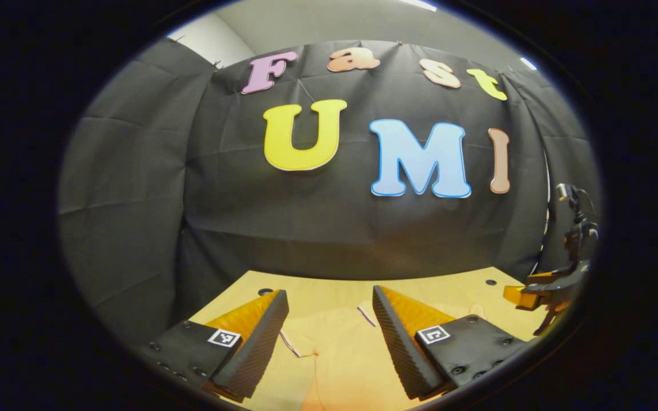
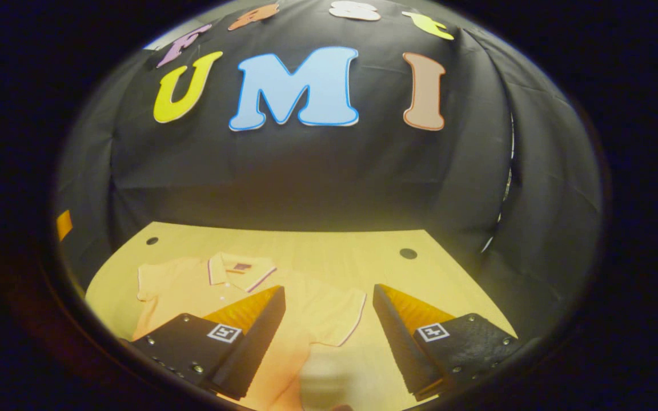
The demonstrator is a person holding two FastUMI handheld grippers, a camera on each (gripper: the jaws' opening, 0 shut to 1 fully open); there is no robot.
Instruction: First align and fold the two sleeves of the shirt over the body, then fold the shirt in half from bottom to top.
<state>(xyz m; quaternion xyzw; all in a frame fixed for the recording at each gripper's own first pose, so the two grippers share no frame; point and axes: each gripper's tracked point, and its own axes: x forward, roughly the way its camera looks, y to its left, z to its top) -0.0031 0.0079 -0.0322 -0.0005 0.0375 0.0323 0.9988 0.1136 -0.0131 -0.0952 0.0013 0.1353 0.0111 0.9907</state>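
Note:
A pale yellow polo shirt point(image 2: 232, 297) lies flat on the wooden table point(image 2: 317, 251), collar point(image 2: 241, 268) toward the back wall and both short sleeves spread out. My right gripper point(image 2: 328, 288) hovers open above the shirt's right sleeve point(image 2: 343, 317), with nothing between its fingers. In the left gripper view, my left gripper point(image 1: 329, 291) stands open low over the shirt point(image 1: 334, 354), where a trimmed cloth edge point(image 1: 290, 344) lies between the fingers. The right gripper point(image 1: 534, 294) appears there at the far right, over the table's edge.
The black cloth wall rises straight behind the table's far edge point(image 1: 397, 277). Small dark holes point(image 2: 408, 253) point(image 2: 152, 241) mark the tabletop's back corners. Bare wood point(image 2: 363, 251) runs behind and to the right of the shirt.

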